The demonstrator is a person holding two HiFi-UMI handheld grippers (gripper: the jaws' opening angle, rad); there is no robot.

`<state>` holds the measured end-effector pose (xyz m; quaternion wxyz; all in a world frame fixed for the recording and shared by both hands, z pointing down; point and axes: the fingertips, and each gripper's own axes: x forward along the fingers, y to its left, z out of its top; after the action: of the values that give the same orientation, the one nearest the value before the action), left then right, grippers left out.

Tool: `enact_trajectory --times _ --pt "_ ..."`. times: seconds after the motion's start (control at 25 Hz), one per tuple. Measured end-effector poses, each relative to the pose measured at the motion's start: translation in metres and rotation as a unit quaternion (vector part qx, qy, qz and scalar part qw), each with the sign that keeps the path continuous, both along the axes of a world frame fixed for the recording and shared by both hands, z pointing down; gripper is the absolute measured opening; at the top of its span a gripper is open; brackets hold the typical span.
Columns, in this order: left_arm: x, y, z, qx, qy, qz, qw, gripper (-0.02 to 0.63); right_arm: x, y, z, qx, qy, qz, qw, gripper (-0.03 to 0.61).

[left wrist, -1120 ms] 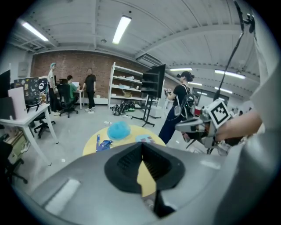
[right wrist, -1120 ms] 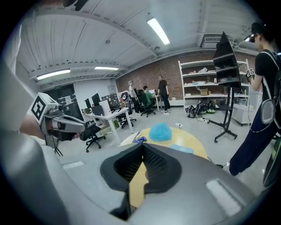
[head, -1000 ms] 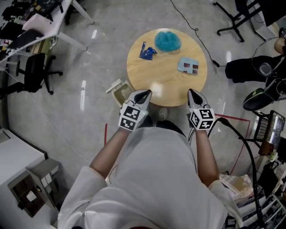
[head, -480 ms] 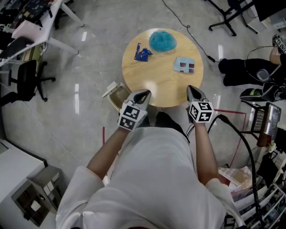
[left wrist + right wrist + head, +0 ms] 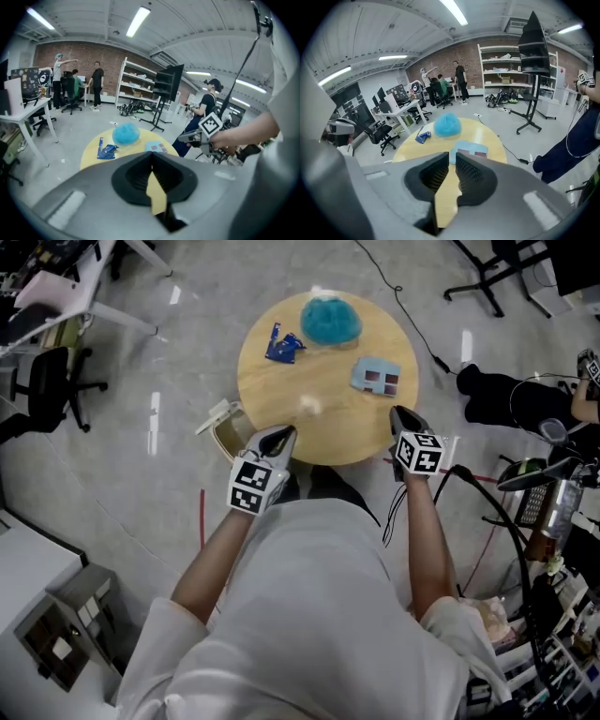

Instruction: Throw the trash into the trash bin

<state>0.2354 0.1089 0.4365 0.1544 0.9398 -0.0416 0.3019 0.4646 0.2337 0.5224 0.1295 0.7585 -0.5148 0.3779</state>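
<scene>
Three pieces of trash lie on the round wooden table (image 5: 319, 418): a crumpled blue wrapper (image 5: 281, 345), a teal fluffy ball (image 5: 330, 320) and a light-blue packet (image 5: 376, 377). The same teal ball (image 5: 447, 125) and packet (image 5: 468, 149) lie ahead of my right gripper (image 5: 452, 157). Its jaws have just been opening to a narrow gap with nothing between them. In the head view the right gripper (image 5: 401, 413) hangs at the table's near right edge. My left gripper (image 5: 281, 435) is shut and empty beside the open beige trash bin (image 5: 228, 434), which stands on the floor left of the table.
A black cable (image 5: 487, 521) trails from the right gripper across the floor. Office chairs (image 5: 52, 381) and a white desk (image 5: 66, 287) stand at the left, a grey cabinet (image 5: 66, 634) at the lower left. A seated person's legs (image 5: 506, 395) and stand bases are at the right.
My right gripper has moved forward to the table's near right edge. The left gripper has shifted a little left, nearer the bin. The trash has not moved on the table.
</scene>
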Motion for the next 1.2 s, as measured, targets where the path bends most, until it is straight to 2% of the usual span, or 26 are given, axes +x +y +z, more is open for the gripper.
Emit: enact_trajectory --times 0.2,0.48,0.6,0.8,1.2 --pt "0.016 -0.002 0.003 -0.005 -0.003 -0.023 0.9997 0.003 0.032 -0.011 0.025 -0.022 -0.007 -0.028 0.999 0.075" --pt "0.036 -0.015 0.013 -0.009 -0.009 -0.054 0.9985 0.003 0.058 -0.063 0.051 -0.054 -0.001 -0.126 0.991 0.126" --pt "0.041 -0.023 0.019 -0.008 -0.012 -0.068 0.9976 0.003 0.065 -0.083 0.069 -0.079 -0.004 -0.182 0.98 0.14" --pt "0.041 -0.033 0.033 -0.008 -0.027 -0.087 0.9958 0.003 0.068 -0.11 0.104 -0.122 0.0 -0.274 0.954 0.16" --pt "0.041 -0.041 0.044 -0.025 -0.039 -0.118 0.9919 0.003 0.065 -0.128 0.139 -0.168 -0.029 -0.357 0.918 0.224"
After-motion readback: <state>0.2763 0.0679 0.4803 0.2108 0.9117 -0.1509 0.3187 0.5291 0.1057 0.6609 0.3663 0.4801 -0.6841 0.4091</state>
